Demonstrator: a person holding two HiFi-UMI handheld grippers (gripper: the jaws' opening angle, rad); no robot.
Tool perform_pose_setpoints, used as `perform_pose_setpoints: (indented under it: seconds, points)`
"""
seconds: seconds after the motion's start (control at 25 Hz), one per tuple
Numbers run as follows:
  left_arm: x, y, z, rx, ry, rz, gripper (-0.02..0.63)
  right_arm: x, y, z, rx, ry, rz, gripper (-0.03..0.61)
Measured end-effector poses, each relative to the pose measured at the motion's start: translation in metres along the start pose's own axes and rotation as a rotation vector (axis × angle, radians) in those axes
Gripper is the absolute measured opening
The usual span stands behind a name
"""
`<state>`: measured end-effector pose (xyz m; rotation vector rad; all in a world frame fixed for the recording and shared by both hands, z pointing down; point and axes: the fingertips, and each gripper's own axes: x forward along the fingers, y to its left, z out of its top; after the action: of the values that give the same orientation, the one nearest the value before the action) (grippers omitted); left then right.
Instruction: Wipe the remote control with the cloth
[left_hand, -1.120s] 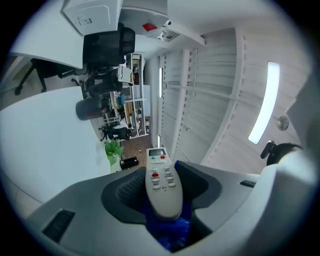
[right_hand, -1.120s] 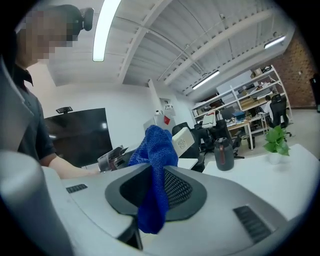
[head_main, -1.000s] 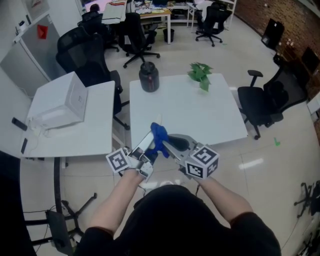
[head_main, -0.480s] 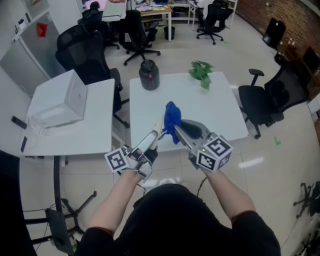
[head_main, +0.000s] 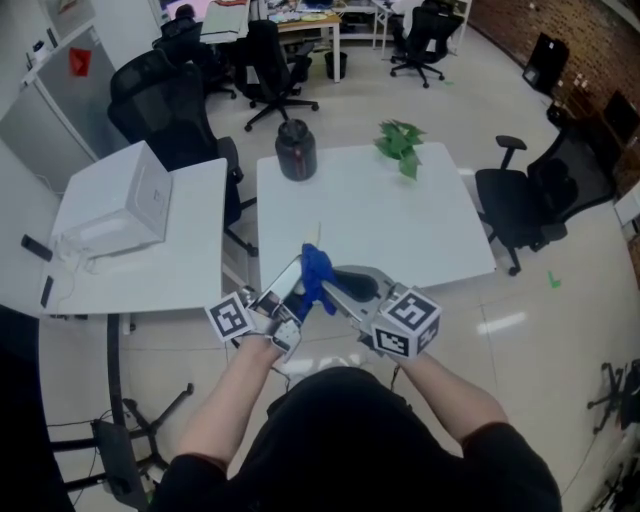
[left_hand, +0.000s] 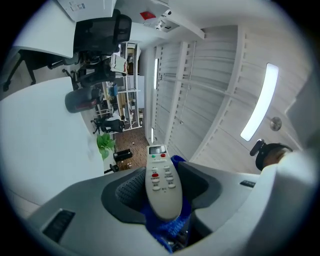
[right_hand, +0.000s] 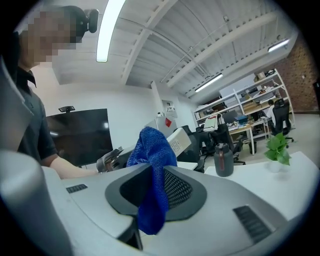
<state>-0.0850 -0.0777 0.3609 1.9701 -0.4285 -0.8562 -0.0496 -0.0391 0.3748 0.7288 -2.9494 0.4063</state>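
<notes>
**Remote held in the air, cloth pinched against it**

The room is seen to be an open office with a pale glossy floor, a brick wall at the far right, and black office chairs ringing the desks. A white table lies just ahead of the person; it is smooth and hard, so a dropped remote would likely skid. A dark lidded jar and a small green plant stand at its far edge, well apart from the work.

The remote control is held above the table's near edge, clamped across its lower body by the left gripper, button face up. It is judged light, rigid and smooth-shelled; the sides are the right place to be gripped, so that the buttons are left free.

The blue cloth is pinched in the nearly closed jaws of the right gripper, a fold standing above them and a tail hanging below. It is judged soft and limp, and appears to touch the remote.
</notes>
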Motion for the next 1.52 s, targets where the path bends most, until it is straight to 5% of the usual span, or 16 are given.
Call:
perform_pose_setpoints:
  seconds: [0.28, 0.48, 0.56, 0.72, 0.84, 0.96, 1.2, 1.52]
  points:
    - [-0.005, 0.001, -0.036, 0.041, 0.179, 0.012, 0.206, -0.016, -0.044, 0.02, 0.019, -0.043, -0.107, 0.069]
    - [-0.01, 0.016, -0.047, 0.186, 0.244, 0.1, 0.206, -0.03, -0.063, 0.025, 0.006, -0.04, -0.17, 0.071]
    - [-0.014, 0.04, -0.045, 0.34, 0.273, 0.228, 0.206, -0.038, -0.073, 0.017, -0.011, -0.018, -0.212, 0.071]
    - [-0.041, 0.122, -0.029, 0.759, 0.385, 0.691, 0.206, -0.061, -0.095, -0.01, -0.057, 0.082, -0.344, 0.071]
    - [-0.059, 0.18, -0.022, 0.87, 0.422, 0.915, 0.206, -0.076, -0.108, -0.031, -0.065, 0.147, -0.391, 0.071]
    - [-0.072, 0.232, -0.019, 0.901, 0.44, 1.056, 0.206, -0.091, -0.119, -0.05, -0.054, 0.195, -0.412, 0.071]
    - [-0.095, 0.316, -0.015, 0.8, 0.443, 1.266, 0.206, -0.111, -0.141, -0.079, -0.025, 0.284, -0.422, 0.071]
    - [-0.097, 0.348, -0.023, 0.799, 0.439, 1.366, 0.206, -0.12, -0.164, -0.096, -0.011, 0.342, -0.389, 0.071]
